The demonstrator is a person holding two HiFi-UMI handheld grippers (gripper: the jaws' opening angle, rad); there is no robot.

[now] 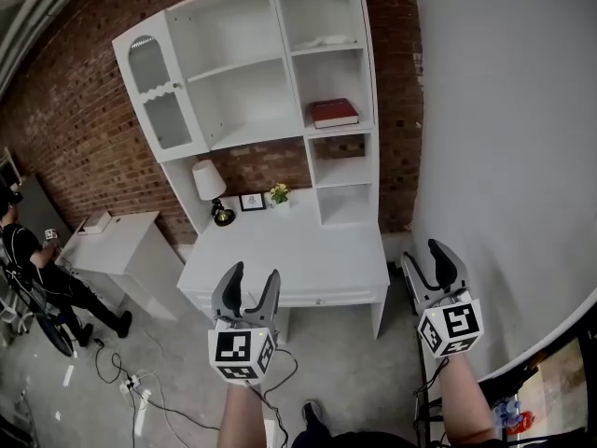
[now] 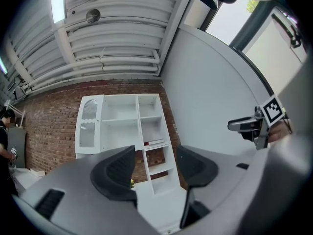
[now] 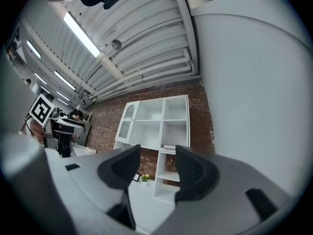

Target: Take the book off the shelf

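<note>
Book (image 1: 334,112): red, lying flat on the shelf (image 1: 342,131)
My left tongs (image 1: 253,273): spread, empty
My right tongs (image 1: 423,253): spread, empty

Upper centre, we see a white shelf unit (image 1: 247,129) against brick, and a red book (image 1: 334,112) lies flat in its right column. At the bottom we hold our left gripper (image 1: 254,272) and right gripper (image 1: 423,253) near the white desk (image 1: 308,250), jaws apart and empty.
</note>
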